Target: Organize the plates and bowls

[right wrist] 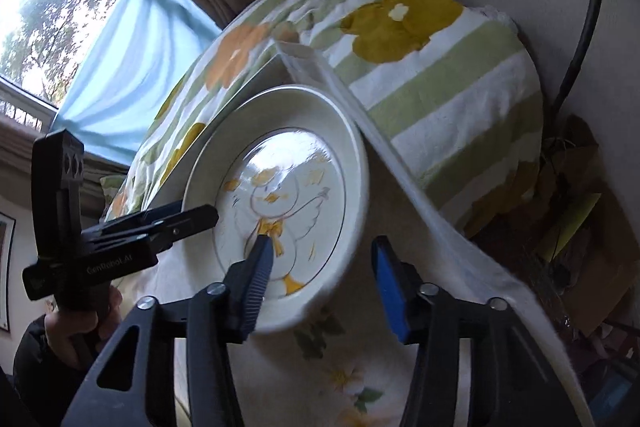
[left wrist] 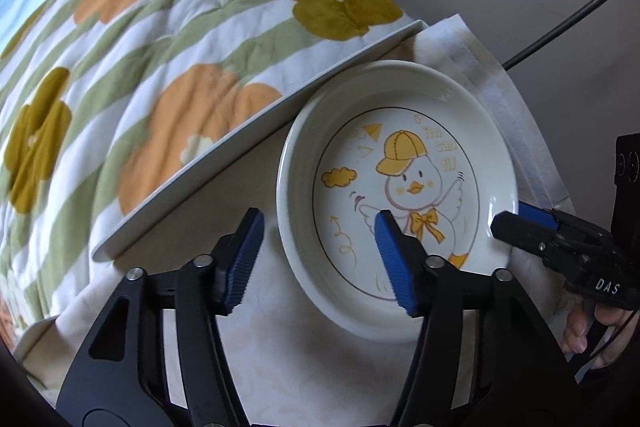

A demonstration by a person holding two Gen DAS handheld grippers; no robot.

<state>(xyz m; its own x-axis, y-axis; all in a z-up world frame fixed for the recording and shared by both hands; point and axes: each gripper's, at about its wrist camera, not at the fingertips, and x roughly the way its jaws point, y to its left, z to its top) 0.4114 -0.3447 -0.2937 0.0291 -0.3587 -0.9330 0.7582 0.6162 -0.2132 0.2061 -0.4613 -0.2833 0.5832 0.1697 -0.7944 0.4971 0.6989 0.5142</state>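
1. a duck plate (left wrist: 400, 195) is seen right of centre in the left wrist view, on a cloth-covered worktop (left wrist: 304, 355) beside a floral blanket (left wrist: 168, 39).
2. left hand-held gripper (left wrist: 320, 259): jaws apart, straddling the plate's near-left rim, pads not yet pressing.
3. right hand-held gripper (right wrist: 324, 287): likewise apart, astride the plate's lower rim in its own view.
4. both rims should be seated deep before closing; the plate should be lifted level.

Shallow white ceramic plate with duck print (left wrist: 400, 163) on cloth-covered worktop (left wrist: 304, 359); flower-patterned striped quilt (left wrist: 168, 39) behind and left; left gripper (left wrist: 320, 259) straddling near-left rim, right gripper (left wrist: 505, 217) at right rim.
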